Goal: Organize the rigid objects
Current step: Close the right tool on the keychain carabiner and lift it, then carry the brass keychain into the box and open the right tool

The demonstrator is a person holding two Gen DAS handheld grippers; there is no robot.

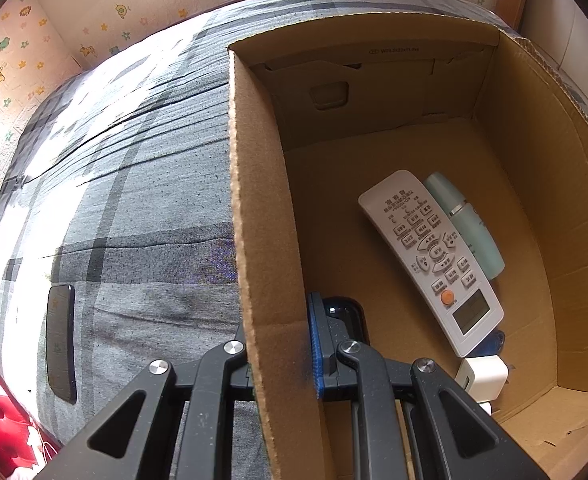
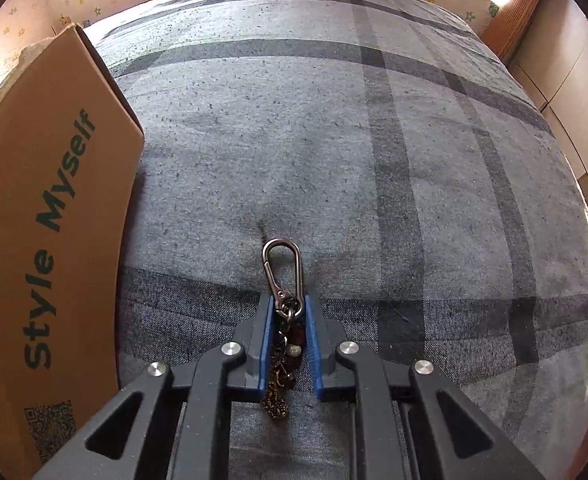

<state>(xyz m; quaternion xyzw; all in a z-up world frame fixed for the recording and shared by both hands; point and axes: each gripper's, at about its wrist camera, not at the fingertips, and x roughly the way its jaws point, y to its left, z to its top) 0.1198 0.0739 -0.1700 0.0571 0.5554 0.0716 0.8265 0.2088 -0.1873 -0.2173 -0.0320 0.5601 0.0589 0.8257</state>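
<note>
With the remote (image 1: 434, 256) and bottle (image 1: 466, 224) boxed, your left gripper (image 1: 279, 354) straddles the box wall (image 1: 253, 220), your right gripper (image 2: 287, 332) clamps the keychain (image 2: 281, 268), and the phone (image 1: 59, 344) to the left remains.

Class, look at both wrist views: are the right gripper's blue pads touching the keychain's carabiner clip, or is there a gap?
Touching. The right wrist view shows the right gripper closed on the keychain, both blue pads pressing the clip's lower end with no gap.

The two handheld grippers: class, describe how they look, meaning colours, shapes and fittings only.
The left gripper and right gripper look alike: matte black, speckled plastic linkage arms with triangular cut-outs, round silver pivot bolts, and flat fingers faced with ribbed blue pads. No cables, labels or sleeves are visible.
</note>
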